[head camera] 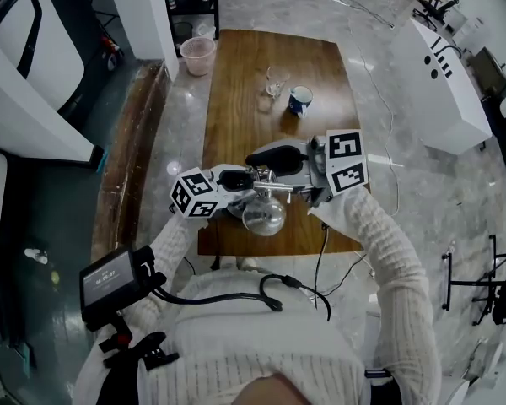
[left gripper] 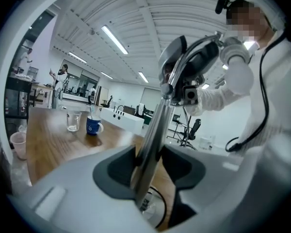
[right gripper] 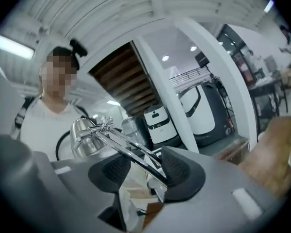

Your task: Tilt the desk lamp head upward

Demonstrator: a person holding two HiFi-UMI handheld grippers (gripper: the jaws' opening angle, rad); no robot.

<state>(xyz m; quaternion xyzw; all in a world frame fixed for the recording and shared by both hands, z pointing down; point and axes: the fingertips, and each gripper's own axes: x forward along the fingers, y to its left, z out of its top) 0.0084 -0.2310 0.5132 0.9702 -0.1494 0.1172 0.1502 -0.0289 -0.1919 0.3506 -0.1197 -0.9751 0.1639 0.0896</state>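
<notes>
Desk lamp (head camera: 266, 211) at the near edge of the worktop (head camera: 253, 83). Its upright stem (left gripper: 157, 125) is clamped by the closing left hand-held gripper (left gripper: 149, 166), presumably to steady the base. The chrome arm (right gripper: 131, 149) behind the lamp head (right gripper: 85, 136) is pinched by the right hand-held gripper (right gripper: 145, 166), ready for levering upward.

One desk lamp (head camera: 264, 216), one mug (head camera: 300, 99) (blue), one glass (head camera: 275, 82), one pink cup (head camera: 197, 55), one wooden table (head camera: 240, 91)

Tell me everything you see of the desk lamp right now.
The desk lamp is shiny chrome metal: a round dome head, thin paired arm rods and a straight pole. It stands at the near edge of the wooden table. The left gripper, jaws closing, clasps the pole; the right gripper holds the rods.
</notes>
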